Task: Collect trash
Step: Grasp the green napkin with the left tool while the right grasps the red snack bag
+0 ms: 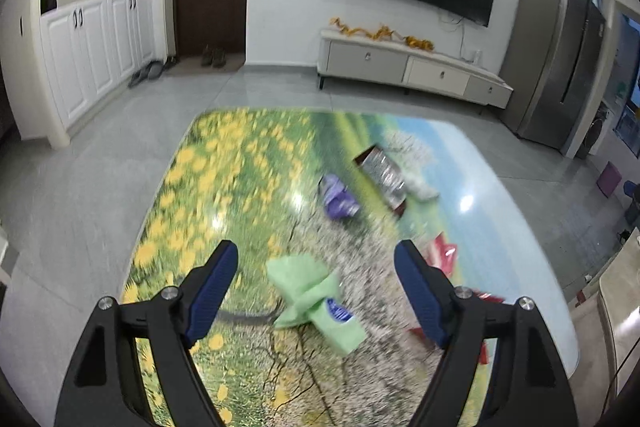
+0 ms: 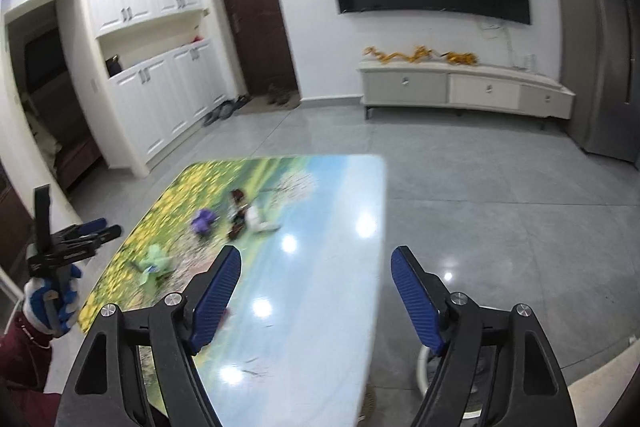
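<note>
Trash all on the table point(image 1: 500, 163), none collected as far as either view shows. No bin or bag identifiable in either frame; a pale curved rim low right in the right wrist view, beside the table, might be one, cannot tell.

Left gripper point(image 1: 316, 269): fingers spread wide, nothing between the pads. It sits above the green wrapper point(image 1: 316, 301), which lies lower centre of the left wrist view, roughly midway between the fingers. Contact with the wrapper: cannot tell, frame is blurred.

Other pieces, left wrist view:
- purple wrapper point(image 1: 338, 197), centre, well beyond the green one.
- silver foil packet point(image 1: 382, 175), just right of the purple one, touching or nearly touching a white crumpled tissue point(image 1: 420, 187).
- red wrapper point(image 1: 442, 253), right of centre, partly hidden behind the right-hand finger.

Right gripper point(image 2: 316, 267): fingers spread, empty, over the bare blue end of the table, well apart from every piece.

Judgement: task at its start. Green wrapper looks like the first pick; at least five pieces left.
</note>
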A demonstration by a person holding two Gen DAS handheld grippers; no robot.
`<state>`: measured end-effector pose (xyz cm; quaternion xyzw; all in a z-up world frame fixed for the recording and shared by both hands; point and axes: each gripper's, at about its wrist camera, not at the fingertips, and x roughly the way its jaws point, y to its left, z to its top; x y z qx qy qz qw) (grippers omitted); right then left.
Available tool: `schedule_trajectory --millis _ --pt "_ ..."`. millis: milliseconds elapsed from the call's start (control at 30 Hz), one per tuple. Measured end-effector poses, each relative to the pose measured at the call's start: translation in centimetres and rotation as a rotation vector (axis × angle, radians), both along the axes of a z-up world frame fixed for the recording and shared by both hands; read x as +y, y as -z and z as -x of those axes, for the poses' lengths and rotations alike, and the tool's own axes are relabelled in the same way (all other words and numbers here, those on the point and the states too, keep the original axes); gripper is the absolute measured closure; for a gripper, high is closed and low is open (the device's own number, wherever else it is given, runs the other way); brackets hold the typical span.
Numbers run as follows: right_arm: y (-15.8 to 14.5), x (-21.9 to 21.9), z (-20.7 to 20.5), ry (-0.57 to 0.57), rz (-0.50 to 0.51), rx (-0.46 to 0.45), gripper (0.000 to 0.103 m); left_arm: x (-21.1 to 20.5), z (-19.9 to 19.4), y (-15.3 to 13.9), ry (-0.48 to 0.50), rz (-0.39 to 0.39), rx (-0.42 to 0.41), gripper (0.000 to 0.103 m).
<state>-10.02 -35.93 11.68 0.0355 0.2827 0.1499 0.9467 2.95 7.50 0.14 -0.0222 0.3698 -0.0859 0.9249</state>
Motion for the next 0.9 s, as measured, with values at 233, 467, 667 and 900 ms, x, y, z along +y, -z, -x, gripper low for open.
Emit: schedule_trajectory --millis 233,467,667,900 --pt "4.8 5.9 -2.2 -0.135 -0.017 0.132 0.025 -0.4 -1.7 4.5 0.007 -0.012 0.095 0.023" --pt "9.0 12.2 -4.6 -0.277 0.003 0.245 0.025 -0.3 -2.9 6.5 -0.003 -0.002 0.142 0.024" --pt "11.3 16.6 -5.7 -0.366 0.038 0.296 0.036 0.5 -3.1 7.4 -0.015 0.049 0.159 0.024" --pt "12.4 18.0 -6.0 -0.372 0.076 0.333 0.063 1.2 -3.5 8.4 -0.021 0.109 0.191 0.045"
